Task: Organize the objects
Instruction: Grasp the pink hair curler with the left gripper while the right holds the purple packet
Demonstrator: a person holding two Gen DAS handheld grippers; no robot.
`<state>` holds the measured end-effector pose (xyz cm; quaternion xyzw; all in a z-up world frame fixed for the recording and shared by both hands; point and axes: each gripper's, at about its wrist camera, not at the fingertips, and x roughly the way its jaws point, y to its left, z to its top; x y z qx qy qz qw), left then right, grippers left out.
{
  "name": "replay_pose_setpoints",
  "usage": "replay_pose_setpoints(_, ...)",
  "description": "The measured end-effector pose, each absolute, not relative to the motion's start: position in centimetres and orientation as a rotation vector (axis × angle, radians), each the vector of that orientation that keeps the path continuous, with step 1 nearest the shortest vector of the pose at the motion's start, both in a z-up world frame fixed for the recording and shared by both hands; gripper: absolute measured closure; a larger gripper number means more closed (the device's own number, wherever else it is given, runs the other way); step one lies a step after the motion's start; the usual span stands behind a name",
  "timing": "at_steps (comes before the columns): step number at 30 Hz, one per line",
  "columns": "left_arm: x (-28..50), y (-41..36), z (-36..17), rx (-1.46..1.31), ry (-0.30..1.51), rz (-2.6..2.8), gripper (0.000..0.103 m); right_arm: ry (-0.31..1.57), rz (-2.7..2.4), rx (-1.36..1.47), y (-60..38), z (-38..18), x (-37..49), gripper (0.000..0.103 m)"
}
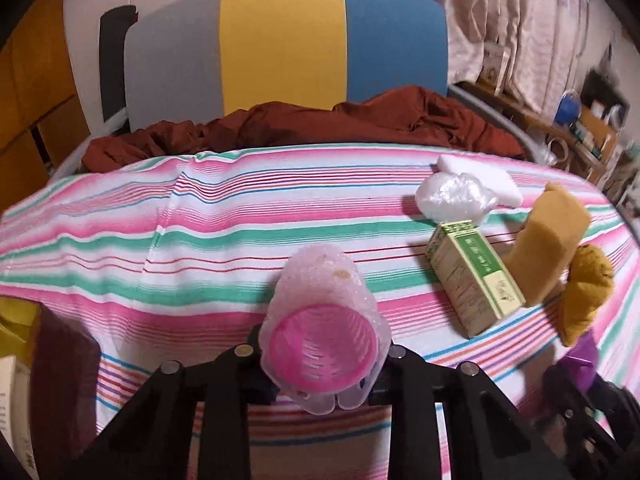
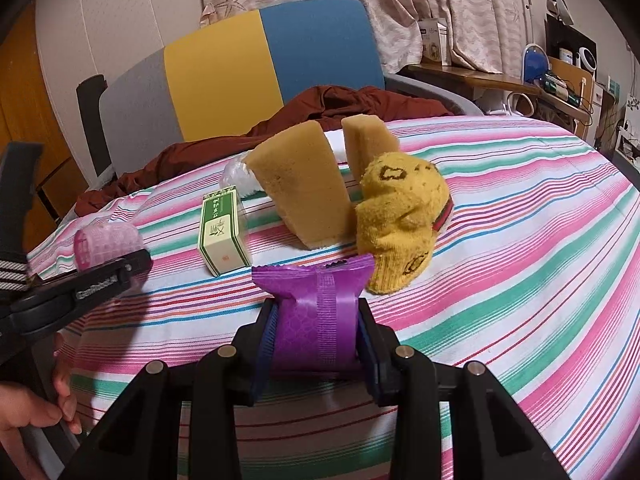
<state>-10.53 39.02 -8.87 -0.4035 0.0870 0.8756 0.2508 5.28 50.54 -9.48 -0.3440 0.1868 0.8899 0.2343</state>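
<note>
**Both claws loaded above the striped bed**

Now the left claw [image 1: 320, 354] is pinched onto a pink ribbed plastic hair roller [image 1: 322, 322] sheathed in a clear bubbly sleeve, the roller's open end facing the camera and its far end over the pink, green and white striped bedsheet [image 1: 160, 240]. The right claw [image 2: 316, 334] is pressed against both sides of a purple foil snack packet [image 2: 316, 312], held just above the sheet. On the sheet beyond it lie a green and cream cardboard box [image 2: 224, 232], a tan foam sponge wedge [image 2: 300, 192] with a second tan piece [image 2: 366, 140] behind, and a mustard yellow knitted sock [image 2: 400, 220] touching the wedge. A crumpled clear plastic bag [image 1: 456, 196] sits behind the box. A rust-brown cloth [image 1: 304, 124] is bunched at the bed's far edge.
</note>
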Motion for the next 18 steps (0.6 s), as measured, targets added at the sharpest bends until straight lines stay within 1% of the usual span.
replay_pose_setpoints(5,-9.1,37.4,-8.8,-1.06,0.196,2.373,0.075,0.494,2.444,-0.935,50.3,-9.3,5.4,0.066)
replay_pose_setpoints(9,-7.0,35.9,-8.5,-1.013,0.199,2.374,0.075,0.472,2.479,-0.896,49.9,-8.8,5.8,0.066)
replay_pose_setpoints(13,-4.0,33.9,-7.4,-0.883,0.188,2.4,0.075,0.435,2.496,-0.873,48.7,-8.2,6.1,0.066)
replay_pose_setpoints(18,-0.5,32.1,-6.4,-0.739,0.233,2.399,0.075,0.442,2.541,-0.855,46.5,-7.7,6.9,0.066)
